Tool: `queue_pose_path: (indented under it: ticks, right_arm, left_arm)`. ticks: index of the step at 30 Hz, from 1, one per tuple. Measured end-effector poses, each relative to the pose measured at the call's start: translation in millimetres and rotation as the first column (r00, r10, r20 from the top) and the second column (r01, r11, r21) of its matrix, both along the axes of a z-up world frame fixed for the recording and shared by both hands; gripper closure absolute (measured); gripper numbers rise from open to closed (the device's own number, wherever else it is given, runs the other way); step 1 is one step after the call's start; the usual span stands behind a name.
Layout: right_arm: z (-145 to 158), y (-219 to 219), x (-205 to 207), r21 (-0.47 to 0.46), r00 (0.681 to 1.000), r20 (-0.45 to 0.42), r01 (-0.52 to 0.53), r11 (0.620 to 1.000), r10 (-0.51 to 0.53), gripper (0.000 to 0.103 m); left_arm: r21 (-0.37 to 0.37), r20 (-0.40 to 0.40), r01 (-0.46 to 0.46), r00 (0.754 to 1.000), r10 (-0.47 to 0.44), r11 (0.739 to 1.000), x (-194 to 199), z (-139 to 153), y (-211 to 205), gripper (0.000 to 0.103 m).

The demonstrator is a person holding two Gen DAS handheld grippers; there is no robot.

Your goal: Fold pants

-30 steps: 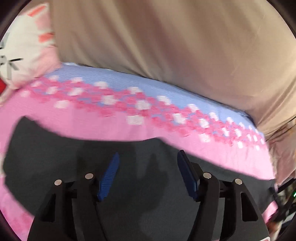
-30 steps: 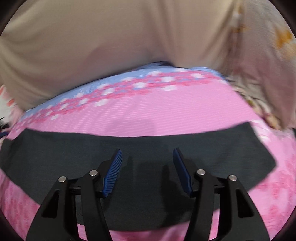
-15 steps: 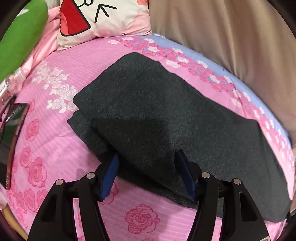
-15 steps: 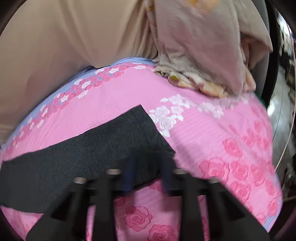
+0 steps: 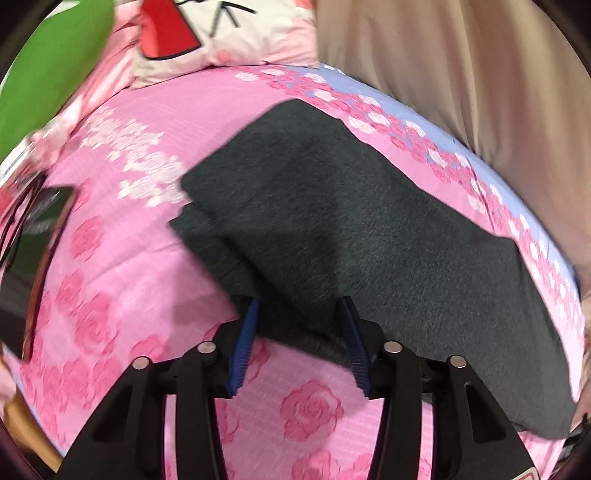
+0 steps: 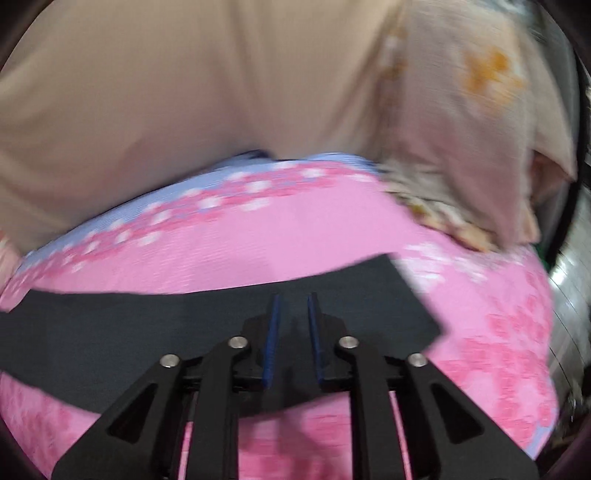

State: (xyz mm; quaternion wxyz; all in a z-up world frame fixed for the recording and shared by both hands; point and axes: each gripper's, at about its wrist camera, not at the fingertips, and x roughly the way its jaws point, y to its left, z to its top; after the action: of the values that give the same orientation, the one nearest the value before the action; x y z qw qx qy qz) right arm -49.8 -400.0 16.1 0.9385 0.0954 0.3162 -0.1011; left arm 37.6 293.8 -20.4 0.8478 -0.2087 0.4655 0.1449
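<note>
Dark grey pants (image 5: 351, 229) lie flat on a pink rose-print bed cover (image 5: 122, 280), folded lengthwise, running from upper left to lower right. My left gripper (image 5: 299, 317) is open with its blue pads astride the near edge of the pants at their waist end. In the right wrist view the pants (image 6: 184, 328) form a dark band across the bed. My right gripper (image 6: 293, 310) sits over the band near its right end, its jaws narrowed to a small gap; nothing is clearly pinched between them.
A cartoon-face pillow (image 5: 221, 33) and a green cushion (image 5: 48, 74) lie at the head of the bed. A dark phone-like object (image 5: 40, 229) sits at the left edge. A beige curtain (image 6: 184, 92) backs the bed. A crumpled floral blanket (image 6: 461, 129) lies at the right.
The left gripper has narrowed slightly and moved in on the near edge of the pants. The right view swung back left over the pants, and the right jaws stand much closer together than a second ago.
</note>
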Motion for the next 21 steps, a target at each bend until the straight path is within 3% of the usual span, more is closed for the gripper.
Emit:
queue_pose_path:
  ticks: [4, 7, 9, 11, 14, 15, 16, 17, 18, 19, 20, 21]
  right_arm:
    - [-10.8, 95.1, 26.9, 0.049, 0.961, -0.026, -0.272, 0.961, 0.274, 0.073]
    - [-20.7, 185.6, 39.5, 0.078, 0.865, -0.043, -0.497, 0.865, 0.501, 0.071]
    - [-24.7, 231.3, 40.9, 0.095, 0.805, -0.046, -0.586, 0.805, 0.591, 0.064]
    - [-29.3, 279.0, 39.2, 0.081, 0.735, -0.063, -0.671, 0.737, 0.676, 0.054]
    - [-34.3, 336.3, 35.0, 0.019, 0.644, -0.084, -0.762, 0.647, 0.761, 0.05]
    - [-37.2, 350.5, 36.0, 0.0, 0.626, -0.098, -0.778, 0.629, 0.774, 0.05]
    - [-42.6, 364.9, 40.2, -0.021, 0.61, -0.121, -0.79, 0.613, 0.783, 0.05]
    - [-47.4, 372.3, 42.7, -0.029, 0.606, -0.143, -0.793, 0.609, 0.782, 0.056]
    - [-53.1, 379.1, 49.4, -0.023, 0.604, -0.172, -0.792, 0.61, 0.778, 0.065]
    - [-54.9, 380.6, 55.3, -0.006, 0.607, -0.179, -0.788, 0.616, 0.774, 0.083]
    - [-53.0, 380.8, 59.2, 0.034, 0.607, -0.169, -0.784, 0.62, 0.777, 0.089]
    - [-50.8, 379.7, 58.8, 0.051, 0.602, -0.16, -0.786, 0.616, 0.782, 0.089]
  left_arm:
    - [0.01, 0.099, -0.01, 0.995, 0.009, 1.0, -22.3, 23.0, 5.7, 0.062]
    - [-0.034, 0.1, -0.038, 0.994, 0.042, 0.999, -20.4, 22.1, 22.3, 0.046]
    - [-0.11, 0.103, -0.043, 0.993, 0.055, 0.993, -14.4, 16.3, 33.6, 0.046]
    - [-0.192, 0.104, -0.041, 0.993, 0.062, 0.981, -6.4, 8.3, 41.9, 0.032]
    - [-0.266, 0.09, -0.07, 0.991, 0.097, 0.961, 10.2, -6.4, 52.8, 0.032]
    - [-0.272, 0.092, -0.07, 0.991, 0.098, 0.96, 13.3, -8.4, 53.2, 0.034]
    - [-0.244, 0.09, -0.081, 0.99, 0.106, 0.966, 15.3, -8.5, 52.3, 0.056]
    - [-0.191, 0.077, -0.09, 0.991, 0.107, 0.978, 16.8, -6.9, 51.1, 0.09]
    - [-0.191, 0.084, -0.081, 0.992, 0.099, 0.978, 15.5, -5.3, 52.7, 0.091]
    - [-0.221, 0.096, -0.07, 0.991, 0.093, 0.973, 11.7, -4.1, 56.5, 0.092]
    - [-0.238, 0.099, -0.063, 0.991, 0.089, 0.969, 7.1, -2.8, 59.9, 0.093]
    - [-0.243, 0.101, -0.053, 0.992, 0.08, 0.969, 3.7, -2.4, 62.5, 0.093]
